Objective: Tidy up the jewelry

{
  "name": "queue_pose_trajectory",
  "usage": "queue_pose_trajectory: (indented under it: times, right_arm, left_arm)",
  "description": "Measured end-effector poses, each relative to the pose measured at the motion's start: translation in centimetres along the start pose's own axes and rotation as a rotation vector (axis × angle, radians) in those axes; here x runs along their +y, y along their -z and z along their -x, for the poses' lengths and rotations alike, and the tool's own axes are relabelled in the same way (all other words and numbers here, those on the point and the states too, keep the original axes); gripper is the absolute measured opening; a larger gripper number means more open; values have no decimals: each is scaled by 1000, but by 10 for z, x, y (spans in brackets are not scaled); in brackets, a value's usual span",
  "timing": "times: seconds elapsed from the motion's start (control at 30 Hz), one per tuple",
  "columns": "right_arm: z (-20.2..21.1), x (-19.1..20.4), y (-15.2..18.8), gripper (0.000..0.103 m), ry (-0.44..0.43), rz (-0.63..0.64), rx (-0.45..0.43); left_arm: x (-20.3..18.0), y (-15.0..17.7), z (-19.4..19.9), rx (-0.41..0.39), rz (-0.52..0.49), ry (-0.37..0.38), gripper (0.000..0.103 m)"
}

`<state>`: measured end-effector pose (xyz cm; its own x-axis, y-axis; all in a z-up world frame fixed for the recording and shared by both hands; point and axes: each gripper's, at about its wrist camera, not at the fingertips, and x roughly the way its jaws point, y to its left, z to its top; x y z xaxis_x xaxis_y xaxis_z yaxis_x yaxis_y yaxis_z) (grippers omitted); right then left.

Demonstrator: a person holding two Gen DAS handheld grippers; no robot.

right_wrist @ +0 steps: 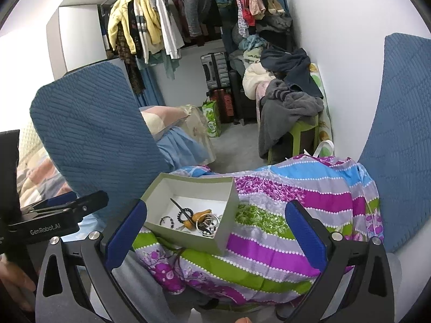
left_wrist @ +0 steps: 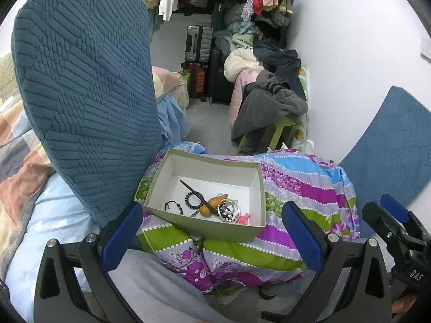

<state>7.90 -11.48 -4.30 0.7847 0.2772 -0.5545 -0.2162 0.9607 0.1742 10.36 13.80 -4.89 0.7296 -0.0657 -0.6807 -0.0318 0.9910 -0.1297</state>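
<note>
We record the left gripper released, jaws spread wide, nothing between them. Just ahead of it sits the open box on the striped floral quilt. The right gripper is likewise spread and empty, the box ahead and slightly left of it. Inside the box we note the jewelry: black hair stick, beaded bracelet, silver bangles (finer pieces are too small to tell). A blue cushion stands left of the box.
</note>
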Motion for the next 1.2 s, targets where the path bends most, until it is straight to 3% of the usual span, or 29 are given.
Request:
queue_pose_trajectory:
  times: [0.3,1.2]
  right_arm:
    - [-7,-7,8,103,21,-25,11]
    - [-17,-8,17,103,72,19,50]
  left_arm:
    - [3,10,-11,6,14,-33,103]
    - [7,20,-28,57,6,-35,103]
